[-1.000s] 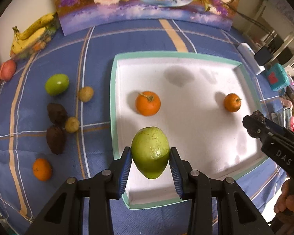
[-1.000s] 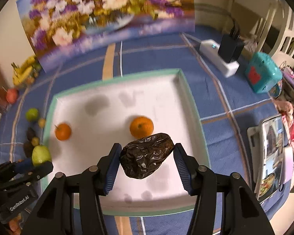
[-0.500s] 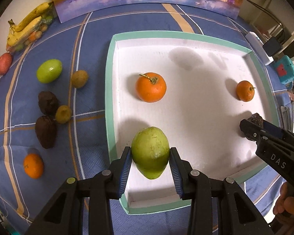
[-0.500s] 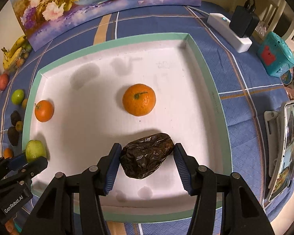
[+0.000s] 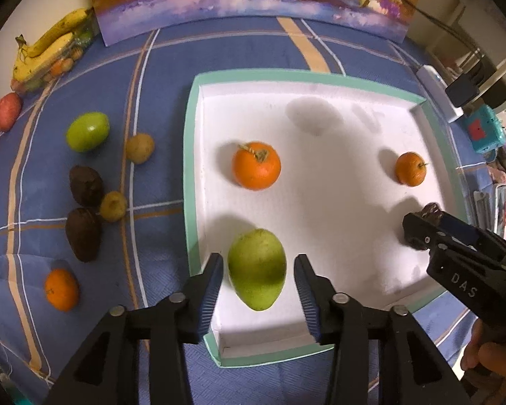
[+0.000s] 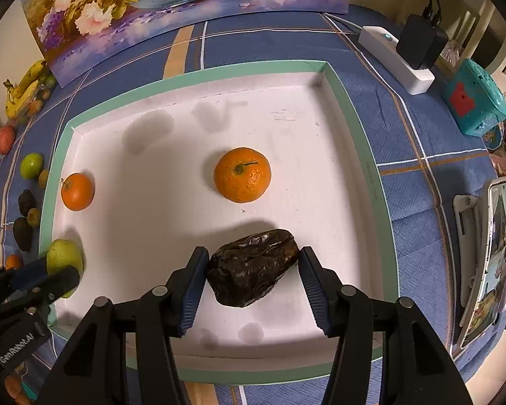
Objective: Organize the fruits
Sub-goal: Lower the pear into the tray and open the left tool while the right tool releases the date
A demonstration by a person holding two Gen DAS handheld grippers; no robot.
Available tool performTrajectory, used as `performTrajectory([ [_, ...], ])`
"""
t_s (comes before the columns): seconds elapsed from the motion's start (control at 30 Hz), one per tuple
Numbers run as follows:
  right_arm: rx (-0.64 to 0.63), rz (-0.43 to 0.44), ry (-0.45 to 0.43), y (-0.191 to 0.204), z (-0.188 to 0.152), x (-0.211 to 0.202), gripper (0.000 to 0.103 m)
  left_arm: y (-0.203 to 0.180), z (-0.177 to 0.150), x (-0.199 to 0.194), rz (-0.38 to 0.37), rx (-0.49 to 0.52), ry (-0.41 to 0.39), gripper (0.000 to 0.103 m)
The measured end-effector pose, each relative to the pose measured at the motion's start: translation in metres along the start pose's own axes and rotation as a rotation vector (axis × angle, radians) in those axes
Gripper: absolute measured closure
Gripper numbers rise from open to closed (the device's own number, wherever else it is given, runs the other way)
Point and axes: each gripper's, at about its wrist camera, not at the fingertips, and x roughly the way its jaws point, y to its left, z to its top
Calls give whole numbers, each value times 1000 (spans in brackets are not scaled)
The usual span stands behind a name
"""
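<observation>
A pale green fruit [image 5: 256,266] lies in the near left corner of the white tray with a teal rim [image 5: 190,168]. My left gripper [image 5: 257,258] straddles it; its jaws are opening, and a gap shows on each side of the fruit. My right gripper [image 6: 253,253] is shut on a dark wrinkled fruit [image 6: 253,266], low over the tray's near right part above its shadow. Two oranges [image 6: 242,174] [image 6: 77,191] sit in the tray. The right gripper [image 5: 421,226] also shows in the left wrist view, and the left gripper [image 6: 60,270] in the right wrist view.
On the blue checked cloth left of the tray lie a green fruit [image 5: 87,131], two dark fruits [image 5: 83,234], two small yellowish ones [image 5: 139,147], an orange [image 5: 61,289], bananas [image 5: 47,50]. A painting [image 5: 253,0] stands behind. Power strip [image 6: 396,59], teal box [image 6: 475,98] and phone [image 6: 496,253] are at the right.
The left jaws have parted from the green fruit, which now rests in the tray. Both grippers came down closer to the tray; the right one still holds the dark fruit.
</observation>
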Motion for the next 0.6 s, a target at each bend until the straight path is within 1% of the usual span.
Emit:
performTrajectory([
  [0.13,-5,-5,-21,2,4,-9,46,2,2,-9,-7,0,-26,54],
  [0.37,-15,-7,-88,3,11,-32,46,6,4,-29,-16,-19,-75,54],
  [0.6,-23,-7,-108,5,14,-38,46,8,3,-33,-14,-35,-84,54],
])
